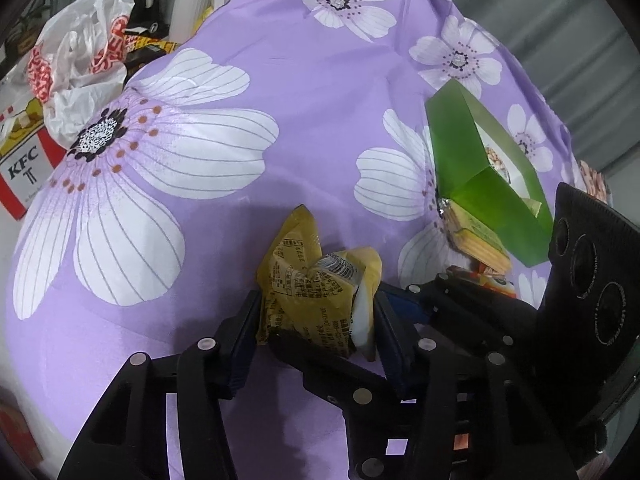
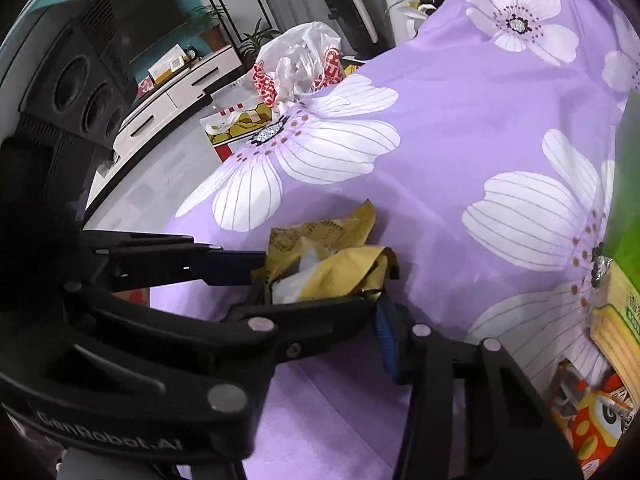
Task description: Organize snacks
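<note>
**Crumpled Wrapper Pinched From Both Sides**

At lower centre, over glossy purple floral cloth (image 1: 320, 80): crinkled yellow snack wrapper (image 1: 308, 292), clamped between left gripper (image 1: 316, 320) pads and also nipped by right gripper (image 2: 320, 280). Off to the right, angular green box (image 1: 480, 168), open-mouthed, beside flat printed packets (image 1: 480, 244). Upper left, wrinkled white plastic bag (image 1: 84, 60).

You get even, fairly bright indoor light in both views. The purple floral cloth (image 1: 320, 80) shows a soft shadow at lower centre under the crumpled yellow wrapper (image 1: 308, 280). Fisheye bending curves the frame edges, the corners vignette to black, and detail there softens.
</note>
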Demonstrator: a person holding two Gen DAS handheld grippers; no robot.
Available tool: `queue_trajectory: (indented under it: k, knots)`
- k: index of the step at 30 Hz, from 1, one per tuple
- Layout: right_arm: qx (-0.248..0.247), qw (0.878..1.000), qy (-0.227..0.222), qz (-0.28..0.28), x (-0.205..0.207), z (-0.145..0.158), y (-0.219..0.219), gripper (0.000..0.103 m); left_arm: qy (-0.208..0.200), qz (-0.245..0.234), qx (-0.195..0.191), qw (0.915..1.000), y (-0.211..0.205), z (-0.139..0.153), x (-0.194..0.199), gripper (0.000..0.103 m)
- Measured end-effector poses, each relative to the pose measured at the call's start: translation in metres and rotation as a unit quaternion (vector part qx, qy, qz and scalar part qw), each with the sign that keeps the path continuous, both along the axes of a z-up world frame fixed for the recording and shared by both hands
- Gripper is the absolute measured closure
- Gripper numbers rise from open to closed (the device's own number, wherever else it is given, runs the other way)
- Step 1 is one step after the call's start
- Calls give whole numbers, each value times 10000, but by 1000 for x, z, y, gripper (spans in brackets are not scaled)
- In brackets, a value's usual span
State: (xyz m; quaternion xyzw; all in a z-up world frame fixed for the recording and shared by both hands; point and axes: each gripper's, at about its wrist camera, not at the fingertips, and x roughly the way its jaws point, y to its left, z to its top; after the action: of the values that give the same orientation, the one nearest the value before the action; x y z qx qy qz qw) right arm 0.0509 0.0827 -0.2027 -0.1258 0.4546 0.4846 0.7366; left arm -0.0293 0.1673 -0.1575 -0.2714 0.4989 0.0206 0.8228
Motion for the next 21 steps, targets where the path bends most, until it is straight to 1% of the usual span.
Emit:
queue_trajectory:
  k: [5, 7, 12, 15, 21]
  knots:
    - [-19, 9996, -246, -104, -8, 8, -6, 58, -74, -83, 9, 9999, -8, 6, -2, 50]
    - [53, 9989, -441, -133, -11, 16, -12, 58, -176, -144, 26, 9997, -13, 13, -4, 50]
    - [241, 9954, -855, -349, -21, 47, -32, 58, -529, -353, 135, 9979, -30, 42, -8, 50]
    - [345, 9925, -1060, -504, -26, 64, -46, 58, -761, -532, 243, 9954, -44, 62, -11, 50]
    - [425, 9859, -1440, -734, -34, 90, -74, 58, -1080, -850, 365, 9898, -71, 92, -11, 50]
